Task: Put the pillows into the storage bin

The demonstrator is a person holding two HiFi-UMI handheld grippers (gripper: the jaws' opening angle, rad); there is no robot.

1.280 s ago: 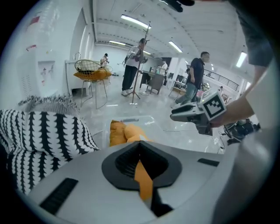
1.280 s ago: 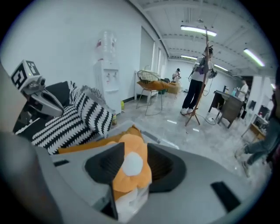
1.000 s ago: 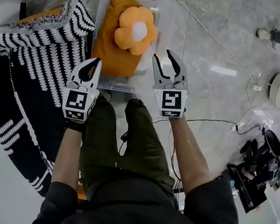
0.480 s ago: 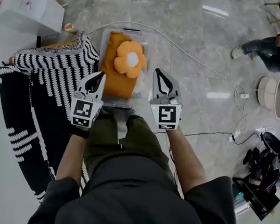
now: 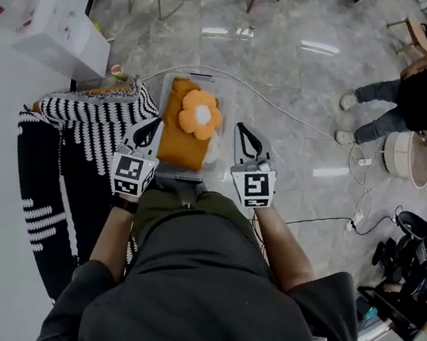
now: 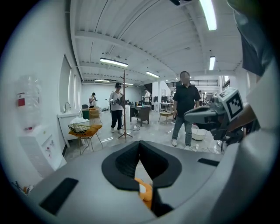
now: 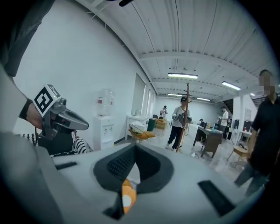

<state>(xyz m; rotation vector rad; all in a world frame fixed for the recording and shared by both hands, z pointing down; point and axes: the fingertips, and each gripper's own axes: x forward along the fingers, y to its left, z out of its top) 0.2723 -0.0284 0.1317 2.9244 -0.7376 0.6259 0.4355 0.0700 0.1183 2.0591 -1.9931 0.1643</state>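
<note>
Pillows: the orange pillow [image 5: 178, 138] and the flower pillow [image 5: 200, 114] lie in the storage bin [image 5: 217, 149] on the floor, flower on top.
Left hand-held gripper [image 5: 151, 125]: clenched, holding nothing, up above the bin.
Right hand-held gripper [image 5: 244, 137]: clenched, empty too.
Why: I think these pillows are already put away.

The left gripper [image 5: 153, 124] and right gripper [image 5: 244, 130] hung in open air, with free space between their jaws. Below and ahead of the jaws, the orange pillow [image 5: 176, 140] and flower pillow [image 5: 200, 114] filled the storage bin [image 5: 189, 78]. The striped couch [image 5: 85, 117] crowded the left jaws' outer side. Bare floor [image 5: 294, 170] lay beyond the right jaws.
</note>
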